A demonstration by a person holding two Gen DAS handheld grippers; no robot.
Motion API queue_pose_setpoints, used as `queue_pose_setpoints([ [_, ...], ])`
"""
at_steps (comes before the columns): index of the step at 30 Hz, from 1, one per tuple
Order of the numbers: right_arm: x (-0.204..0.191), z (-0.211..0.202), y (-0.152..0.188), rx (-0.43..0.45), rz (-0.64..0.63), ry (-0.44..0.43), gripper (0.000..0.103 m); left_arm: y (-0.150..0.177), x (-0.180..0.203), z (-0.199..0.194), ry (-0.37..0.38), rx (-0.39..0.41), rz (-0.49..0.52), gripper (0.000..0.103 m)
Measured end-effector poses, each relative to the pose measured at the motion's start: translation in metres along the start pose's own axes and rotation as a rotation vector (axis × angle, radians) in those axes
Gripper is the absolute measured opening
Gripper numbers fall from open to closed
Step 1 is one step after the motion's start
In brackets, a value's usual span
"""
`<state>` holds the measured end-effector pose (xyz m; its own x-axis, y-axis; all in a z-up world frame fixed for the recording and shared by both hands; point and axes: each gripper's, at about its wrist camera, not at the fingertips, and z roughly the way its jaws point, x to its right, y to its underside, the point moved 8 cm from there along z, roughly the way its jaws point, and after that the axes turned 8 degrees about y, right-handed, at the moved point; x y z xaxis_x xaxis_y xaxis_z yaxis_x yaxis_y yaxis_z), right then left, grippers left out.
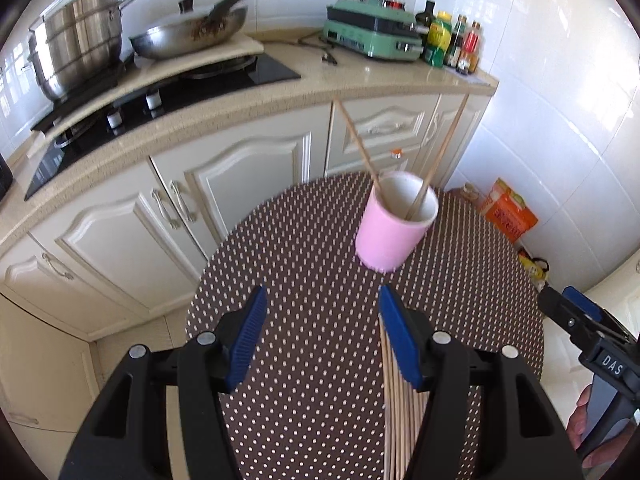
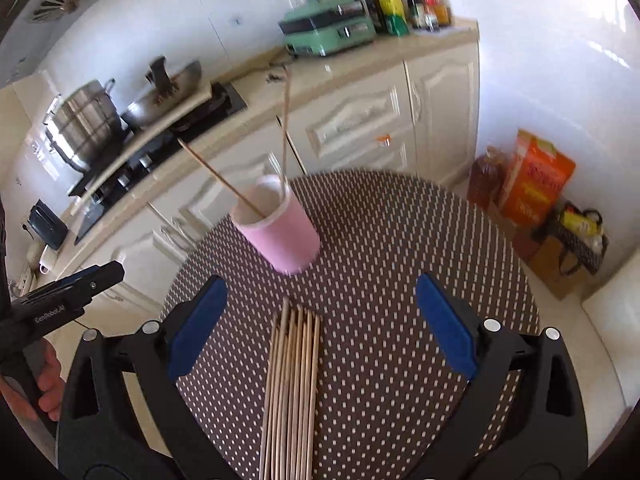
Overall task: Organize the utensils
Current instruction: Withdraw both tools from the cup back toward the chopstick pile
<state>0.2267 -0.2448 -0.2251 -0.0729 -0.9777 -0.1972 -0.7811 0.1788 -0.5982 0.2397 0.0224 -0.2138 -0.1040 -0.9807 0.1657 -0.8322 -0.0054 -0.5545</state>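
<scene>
A pink cup (image 1: 390,226) stands on the round polka-dot table (image 1: 304,280) with two wooden chopsticks (image 1: 360,144) leaning in it; it also shows in the right wrist view (image 2: 282,236). Several loose chopsticks (image 2: 294,384) lie side by side on the table near me; in the left wrist view this bundle (image 1: 400,408) lies partly under the right finger. My left gripper (image 1: 322,324) is open and empty above the table, short of the cup. My right gripper (image 2: 322,320) is open and empty, above the bundle's far ends.
A kitchen counter (image 1: 280,92) with a stove, pot, wok (image 1: 192,32), a green appliance and bottles runs behind the table. Cabinets stand below it. An orange box (image 2: 536,176) and bags sit on the floor at the right wall.
</scene>
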Motion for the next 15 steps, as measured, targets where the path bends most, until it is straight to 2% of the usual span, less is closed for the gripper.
queue_pose_setpoints([
  [3, 0.008, 0.017, 0.023, -0.067, -0.005, 0.038, 0.094, 0.022, -0.004, 0.015, 0.004, -0.052, 0.000, 0.058],
  [5, 0.013, 0.028, 0.039, -0.113, -0.009, 0.058, 0.094, 0.042, -0.006, 0.026, 0.034, -0.090, -0.018, 0.058],
  [15, 0.022, 0.074, 0.101, -0.319, -0.013, 0.104, 0.094, 0.109, -0.017, 0.069, 0.028, -0.250, -0.052, 0.058],
])
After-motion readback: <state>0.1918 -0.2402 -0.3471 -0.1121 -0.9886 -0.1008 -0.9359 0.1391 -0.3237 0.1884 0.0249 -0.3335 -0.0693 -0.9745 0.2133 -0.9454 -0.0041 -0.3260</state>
